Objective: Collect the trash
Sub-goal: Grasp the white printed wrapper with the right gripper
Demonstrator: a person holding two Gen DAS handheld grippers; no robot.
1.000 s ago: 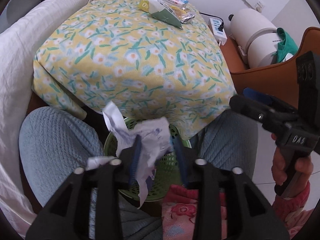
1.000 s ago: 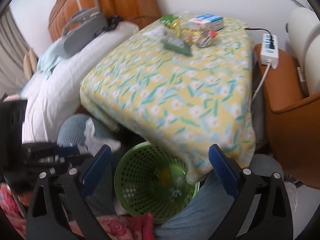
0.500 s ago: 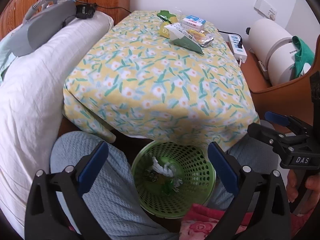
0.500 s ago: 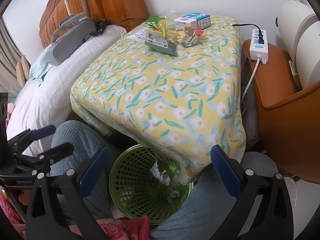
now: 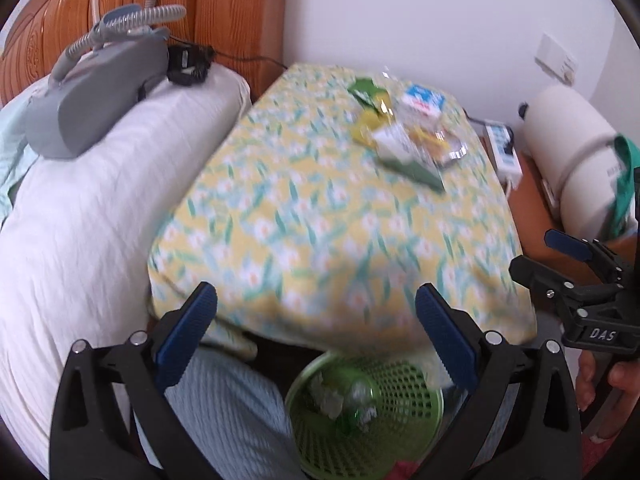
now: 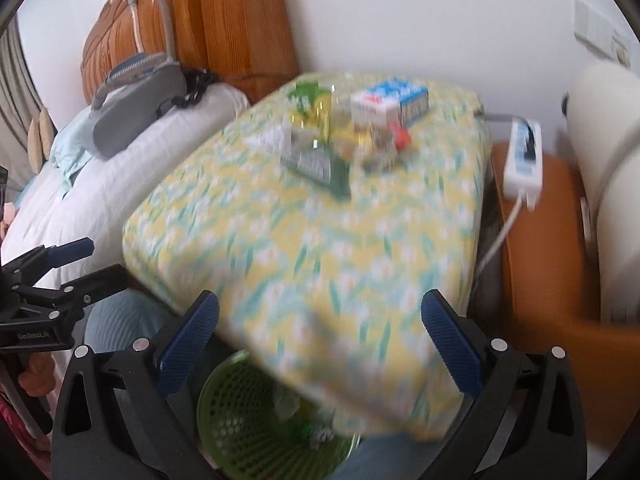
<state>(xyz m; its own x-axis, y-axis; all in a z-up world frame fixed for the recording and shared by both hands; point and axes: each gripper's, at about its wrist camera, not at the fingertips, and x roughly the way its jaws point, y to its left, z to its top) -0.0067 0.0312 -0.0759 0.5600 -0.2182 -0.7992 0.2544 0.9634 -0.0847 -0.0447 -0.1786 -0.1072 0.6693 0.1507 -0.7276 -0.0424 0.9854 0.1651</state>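
Left gripper (image 5: 316,328): jaws spread wide, nothing between them; they have just been opening; blue ribbed pads on black plastic arms
Right gripper (image 6: 320,328): jaws equally wide, nothing held
Basket (image 5: 400,432): round green plastic mesh, low between the person's knees, just under the near table edge; crumpled white paper (image 5: 328,396) lies inside with other scraps
Table (image 5: 320,232): draped in soft yellow floral cloth, bare in its near half
Remaining trash (image 5: 404,136): a loose heap of crinkly wrappers, a flat green packet and a blue-and-white carton at the far edge; blur hides the finer detail, so the count is probably four or five pieces
Key relation: the heap lies straight ahead and well beyond both grippers, across the cloth; it sits right of centre for the left gripper and near centre for the right, so the right looks better lined up
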